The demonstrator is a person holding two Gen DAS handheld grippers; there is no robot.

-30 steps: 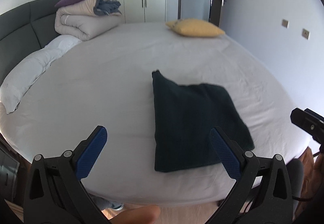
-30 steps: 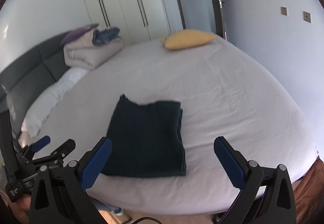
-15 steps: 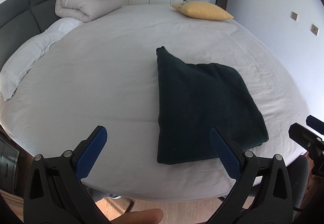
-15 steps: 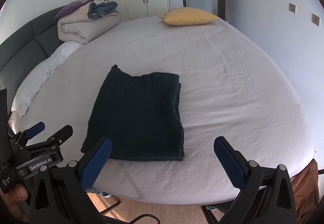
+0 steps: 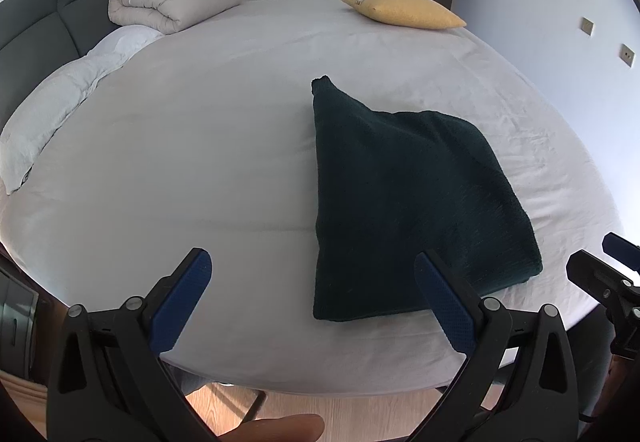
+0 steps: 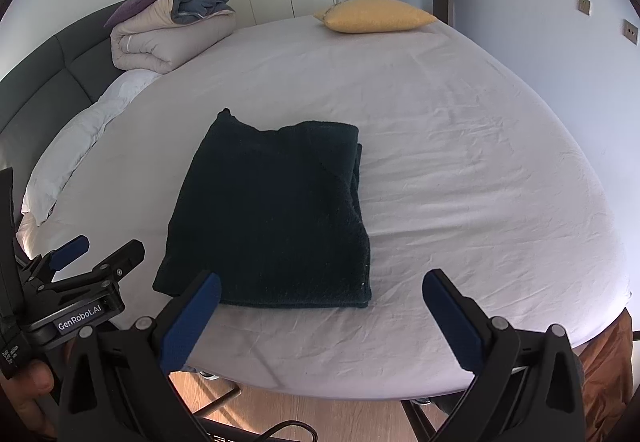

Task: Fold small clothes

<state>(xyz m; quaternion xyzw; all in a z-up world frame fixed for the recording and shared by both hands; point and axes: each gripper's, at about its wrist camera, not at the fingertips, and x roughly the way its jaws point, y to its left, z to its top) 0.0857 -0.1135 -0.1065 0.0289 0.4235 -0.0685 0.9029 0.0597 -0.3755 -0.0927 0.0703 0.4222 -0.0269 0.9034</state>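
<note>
On the near part of the bed (image 6: 460, 146), a dark green folded garment (image 6: 272, 218) lies flat.

Both grippers are above the bed edge, apart from the cloth: the left gripper (image 5: 316, 294) and the right gripper (image 6: 322, 308) have their blue pads wide apart and hold nothing. Farther back are a yellow pillow (image 6: 376, 15), a rolled duvet (image 6: 168, 36) and white pillows (image 5: 68, 98) by the grey headboard (image 5: 36, 26).

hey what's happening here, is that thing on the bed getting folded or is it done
A person holds a two-finger gripper in each hand over a bed. The dark green garment lies folded into a neat rectangle near the bed's edge. The left gripper and right gripper are both open, touching nothing.
</note>
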